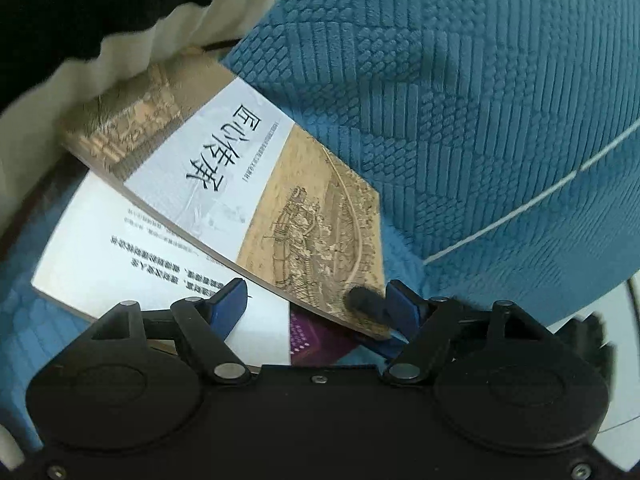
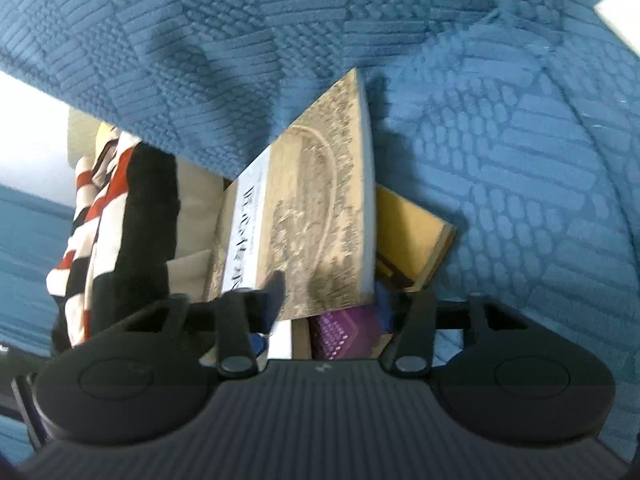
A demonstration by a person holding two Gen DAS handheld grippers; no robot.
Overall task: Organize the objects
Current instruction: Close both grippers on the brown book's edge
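Observation:
A tan and white book with Chinese title (image 1: 224, 160) lies on top of a white book (image 1: 120, 252) and a purple book (image 1: 316, 336) on a blue textured sofa. My left gripper (image 1: 316, 304) is open, its blue fingers (image 1: 230, 300) wide apart over the books' near edge. The other gripper's dark fingertip (image 1: 364, 300) presses on the tan book's corner. In the right wrist view the tan book (image 2: 312, 220) sits between my right gripper's (image 2: 332, 300) fingers, above the purple book (image 2: 344, 332) and a yellow book (image 2: 408, 236). Whether the right gripper clamps it is unclear.
A blue textured cushion (image 1: 460, 100) rises behind the books. A cream ruffled fabric (image 1: 132, 52) lies at the upper left. A red, black and white striped cloth (image 2: 104, 220) lies left of the books. White floor (image 1: 592, 380) shows at the right.

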